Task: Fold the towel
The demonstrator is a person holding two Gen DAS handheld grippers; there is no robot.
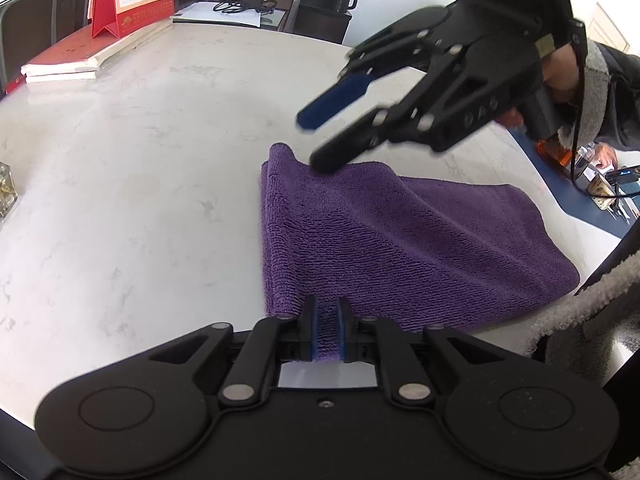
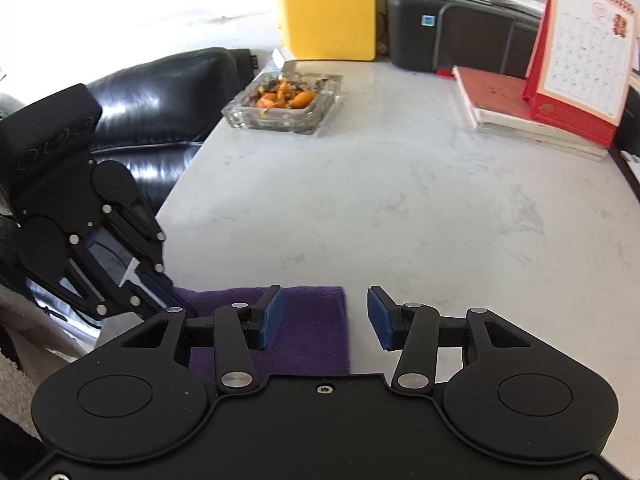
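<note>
— Where's the towel (image 1: 400, 248)?
— Purple, folded, flat on the white marbled table (image 1: 132, 184), close to the near edge.
— And the left claw (image 1: 327, 330)?
— Clenched on the towel's near edge, cloth pinched between the blue pads (image 1: 316, 332).
— The right claw (image 2: 326, 316)?
— Spread wide, grasping nothing, hanging over the towel's far corner; lower finger looks to touch the cloth, though blurred.
— Anything else around?
— Glass ashtray (image 2: 284, 104) with orange peel, red desk calendar (image 2: 576, 60) on a red book (image 2: 508, 104), well apart from the towel.

Calendar (image 2: 580, 44) atop red books (image 2: 508, 100); glass ashtray (image 2: 286, 106).
</note>
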